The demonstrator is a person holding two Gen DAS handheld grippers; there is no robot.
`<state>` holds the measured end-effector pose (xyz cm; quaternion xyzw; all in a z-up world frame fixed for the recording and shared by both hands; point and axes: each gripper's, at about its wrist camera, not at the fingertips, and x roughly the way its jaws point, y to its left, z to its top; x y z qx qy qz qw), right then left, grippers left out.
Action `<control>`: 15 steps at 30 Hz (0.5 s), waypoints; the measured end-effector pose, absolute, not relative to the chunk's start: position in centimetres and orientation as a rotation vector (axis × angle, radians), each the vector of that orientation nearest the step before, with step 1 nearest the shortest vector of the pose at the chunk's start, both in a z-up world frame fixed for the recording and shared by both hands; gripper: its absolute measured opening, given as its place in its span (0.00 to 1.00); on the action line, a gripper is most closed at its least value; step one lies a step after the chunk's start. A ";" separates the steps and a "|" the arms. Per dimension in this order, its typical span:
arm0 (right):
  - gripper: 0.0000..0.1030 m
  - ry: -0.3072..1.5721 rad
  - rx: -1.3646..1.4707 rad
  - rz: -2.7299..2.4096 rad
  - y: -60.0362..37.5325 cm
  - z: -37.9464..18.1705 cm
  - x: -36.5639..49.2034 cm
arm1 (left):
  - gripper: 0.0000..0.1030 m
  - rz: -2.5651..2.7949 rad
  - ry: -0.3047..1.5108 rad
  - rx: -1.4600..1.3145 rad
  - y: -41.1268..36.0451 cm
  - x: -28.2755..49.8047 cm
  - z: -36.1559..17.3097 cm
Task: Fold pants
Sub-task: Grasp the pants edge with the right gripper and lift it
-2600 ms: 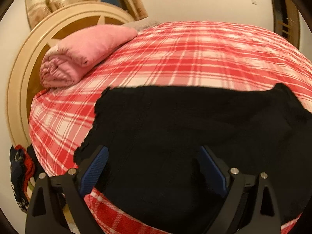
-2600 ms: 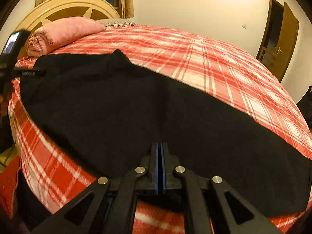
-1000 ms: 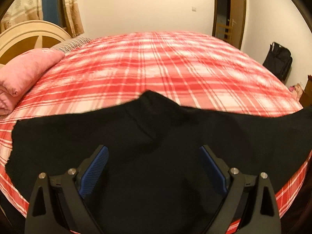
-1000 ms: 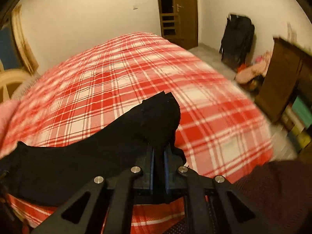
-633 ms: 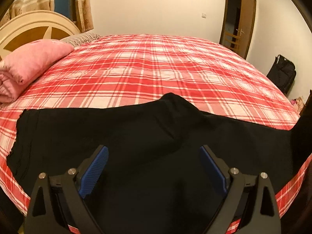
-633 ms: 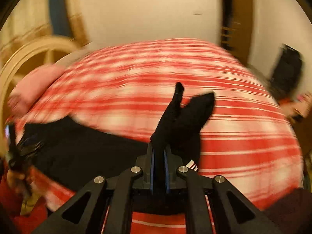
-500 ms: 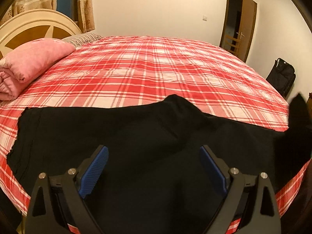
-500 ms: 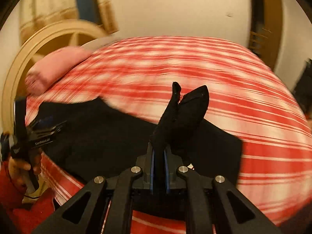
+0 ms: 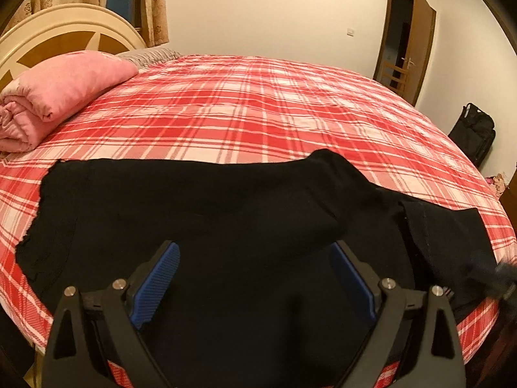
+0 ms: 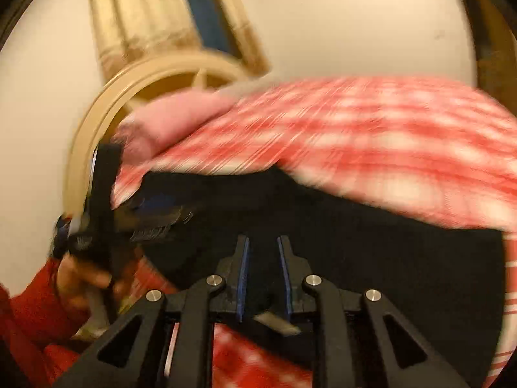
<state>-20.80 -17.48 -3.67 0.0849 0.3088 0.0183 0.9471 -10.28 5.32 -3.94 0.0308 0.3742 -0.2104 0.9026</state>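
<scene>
Now the pants [image 9: 226,213] lie along the bed's [image 9: 258,113] near edge (black, partly folded); left gripper [image 9: 255,278] spread wide, right gripper [image 10: 263,268] just parting, both over cloth.

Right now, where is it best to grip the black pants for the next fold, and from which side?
Probably the black pants at the ragged left end, entering from the near bed edge: that end lies flat on the plaid sheet, and its edge looks free to pinch.

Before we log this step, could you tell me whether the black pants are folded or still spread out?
Partly folded: the black pants lie across the plaid bed with their right end doubled back on top.
</scene>
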 end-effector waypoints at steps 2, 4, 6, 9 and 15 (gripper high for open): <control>0.14 0.655 0.153 -0.051 -19.2 -4.2 -20.0 | 0.93 -0.451 0.770 0.070 4.7 -10.5 -4.0; 0.14 0.668 0.157 -0.043 -19.0 -5.3 -19.0 | 0.93 -0.464 0.768 0.071 4.2 -10.8 -4.2; 0.14 0.681 0.173 0.022 -17.4 -6.6 -18.2 | 0.93 -0.472 0.772 0.073 3.9 -11.0 -4.2; 0.14 0.746 0.183 0.080 -14.8 -10.0 -16.7 | 0.93 -0.463 0.772 0.094 3.8 -11.2 -4.2; 0.15 0.728 0.208 0.064 -14.5 -11.3 -16.1 | 0.93 -0.408 0.753 0.105 6.0 -10.7 -4.0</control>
